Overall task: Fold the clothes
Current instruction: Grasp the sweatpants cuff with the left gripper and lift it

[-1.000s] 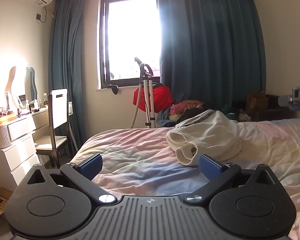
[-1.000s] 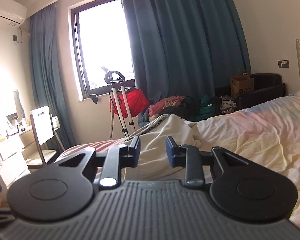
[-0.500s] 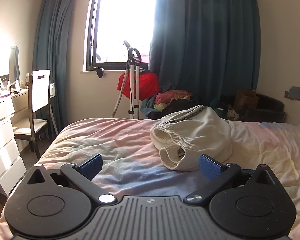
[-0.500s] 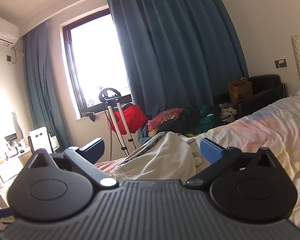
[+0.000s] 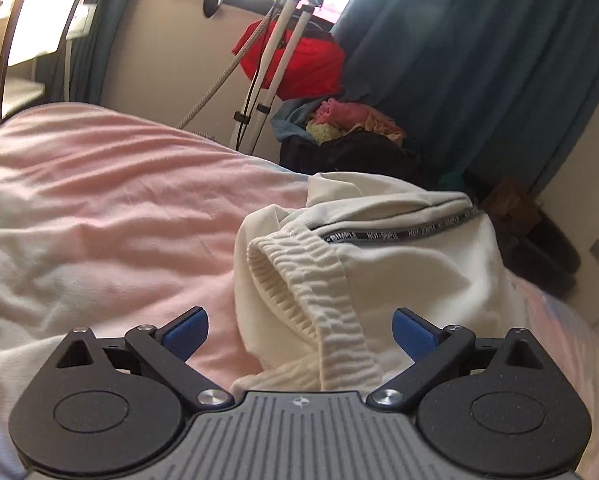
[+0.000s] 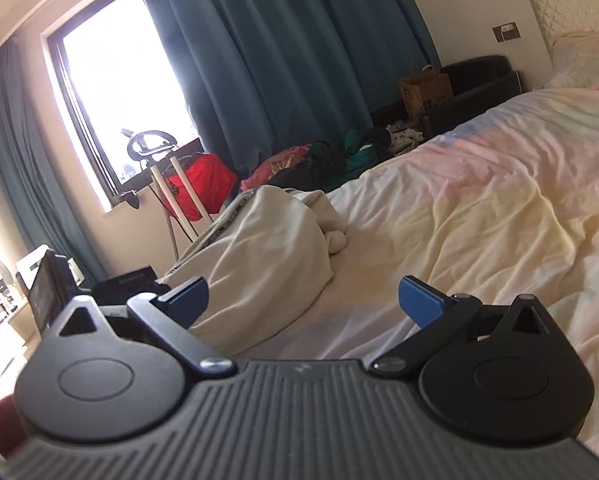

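- The left gripper (image 5: 299, 330) is held low over the bed (image 5: 99, 208), level with the bedding and tipped a little clockwise, so the room beyond looks slanted.
- Its jaws stand wide apart, and the blue pads (image 5: 187, 330) grip nothing.
- The cream garment (image 5: 399, 272) lies crumpled in a heap on the bed, straight ahead of the left gripper.
- Its ribbed elastic waistband (image 5: 299, 280) loops toward the camera and runs down between the spread fingers, reaching the gripper's body; neither pad touches it.
- A dark printed tape (image 5: 399, 234) runs along the garment's upper fold.
- The right gripper (image 6: 303, 300) also sits low above the mattress, pointing across the bed toward the window (image 6: 119, 92), and is tilted slightly.
- Its jaws are likewise fully spread and empty; the blue fingertips (image 6: 421, 300) frame a bare stretch of sheet.
- From the right wrist view the cream garment (image 6: 267, 256) lies ahead and to the left, its near edge passing just behind the left-hand finger; whether the cloth touches that finger cannot be told.
- A pale, wrinkled pink and yellow sheet (image 6: 479, 208) covers the bed.
- Beyond the bed's far edge stand a white stand (image 5: 275, 52) with a red bag (image 5: 303, 64), a pile of clothes (image 5: 351, 120) on the floor, and dark teal curtains (image 5: 479, 60).
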### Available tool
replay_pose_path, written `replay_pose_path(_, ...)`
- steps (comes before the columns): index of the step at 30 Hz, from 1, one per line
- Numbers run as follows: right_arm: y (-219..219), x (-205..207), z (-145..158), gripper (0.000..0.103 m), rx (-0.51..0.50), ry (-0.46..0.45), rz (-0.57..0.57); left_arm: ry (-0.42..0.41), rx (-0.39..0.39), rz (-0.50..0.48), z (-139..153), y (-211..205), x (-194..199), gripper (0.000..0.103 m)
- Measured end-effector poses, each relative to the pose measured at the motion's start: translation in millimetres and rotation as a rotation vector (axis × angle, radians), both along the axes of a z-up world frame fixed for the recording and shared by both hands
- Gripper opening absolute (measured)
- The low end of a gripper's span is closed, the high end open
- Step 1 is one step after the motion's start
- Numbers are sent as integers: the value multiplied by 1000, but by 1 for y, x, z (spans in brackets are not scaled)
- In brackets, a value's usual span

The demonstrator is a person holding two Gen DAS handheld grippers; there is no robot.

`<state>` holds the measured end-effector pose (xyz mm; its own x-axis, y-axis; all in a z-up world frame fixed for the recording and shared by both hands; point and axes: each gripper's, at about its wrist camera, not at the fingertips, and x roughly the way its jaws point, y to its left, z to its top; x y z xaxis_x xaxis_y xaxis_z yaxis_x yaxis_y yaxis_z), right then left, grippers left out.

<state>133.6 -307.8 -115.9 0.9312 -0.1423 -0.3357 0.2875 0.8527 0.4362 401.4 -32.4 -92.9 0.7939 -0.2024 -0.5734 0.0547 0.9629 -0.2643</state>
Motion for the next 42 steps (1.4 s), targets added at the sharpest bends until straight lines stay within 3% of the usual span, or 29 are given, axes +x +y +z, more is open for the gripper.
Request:
replay_pose_path(1,-1,7,-9,103,16,16,5,16,-21,11,-5,0,13,92)
replay_pose_path(2,-2,15,-18,103,35,33,12,33,-42,21,-9,1,26,79)
replay_pose_path(6,3,43,-45,103,46,82,39,98,-126,64,-27,3,79,65)
replay_pose_path(7,4,48,-49,103,34,87,42,86,-118,58,-27,1,84,61)
replay_pose_path(9,5,54,-55,103,24,96,35,10,-40,10,-15,-8,73,17)
replay_pose_path(12,4,54,-55,103,23,81,20,-113,67,-52,16,-27,44,10)
replay_pose_path(20,10,11,-21,103,-109,-50,-49,-474,137,-257,125,-52,-109,8)
replay_pose_path(24,21,-20,-3,103,-195,-92,-68,-551,148,-350,161,-43,-193,8)
replay_pose_path(27,31,-40,8,103,-245,-103,-55,-561,167,-438,170,-30,-247,8)
replay_pose_path(30,44,-51,19,103,-299,-113,-3,-510,175,-510,147,-14,-292,8)
replay_pose_path(34,60,-62,25,103,-344,-99,72,-364,144,-557,79,8,-330,9)
replay_pose_path(37,73,-74,24,103,-358,-93,117,-267,136,-582,34,23,-337,10)
replay_pose_path(40,81,-84,23,103,-382,-91,135,-165,141,-626,13,29,-335,17)
replay_pose_path(42,82,-89,24,103,-368,-83,150,-131,148,-660,9,35,-340,38)
